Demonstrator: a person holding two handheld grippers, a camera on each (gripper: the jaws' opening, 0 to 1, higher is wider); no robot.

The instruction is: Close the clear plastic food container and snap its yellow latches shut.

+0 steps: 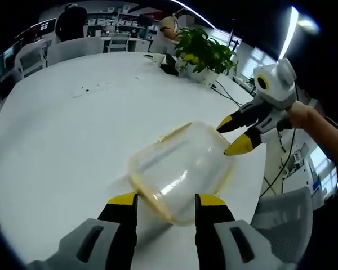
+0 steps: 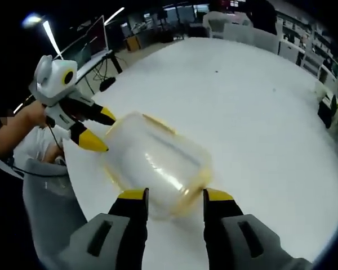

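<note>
The clear plastic food container with a yellow rim lies on the white table, lid on it. My left gripper is open, its yellow-tipped jaws standing either side of the container's near end. From the right, the right gripper comes in, open, its tips at the container's far corner. In the right gripper view the container lies just beyond my open right gripper, and the left gripper is open at the container's far left end. I cannot tell how the latches stand.
A potted plant stands at the far side of the table. Office chairs and people at desks are behind it. A grey chair sits beyond the table's edge close to the container, with cables hanging nearby.
</note>
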